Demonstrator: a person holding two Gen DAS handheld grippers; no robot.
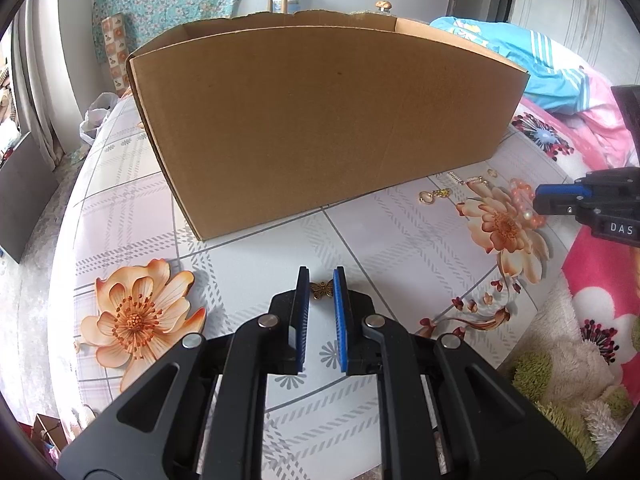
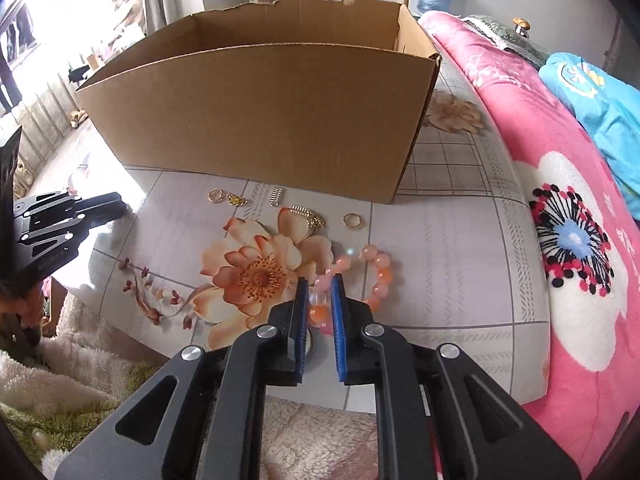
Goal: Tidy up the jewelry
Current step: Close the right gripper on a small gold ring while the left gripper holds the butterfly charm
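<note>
Looks like pickup stage: left tool (image 1: 321, 283) pinches the butterfly charm (image 1: 322, 290) low over the desk (image 1: 248, 256), right tool (image 2: 319, 292) loosely straddles the bead bracelet (image 2: 372, 276), next both go into the cardboard box (image 2: 256, 116).

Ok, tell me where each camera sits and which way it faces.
Left wrist: on the left gripper, angled down at its blue fingers, which flank a butterfly charm before the cardboard box.
Right wrist: on the right gripper, angled down at its fingers, which straddle the pink bead bracelet.
Shared: box, bracelet, gold pieces; each view shows the other gripper.
</note>
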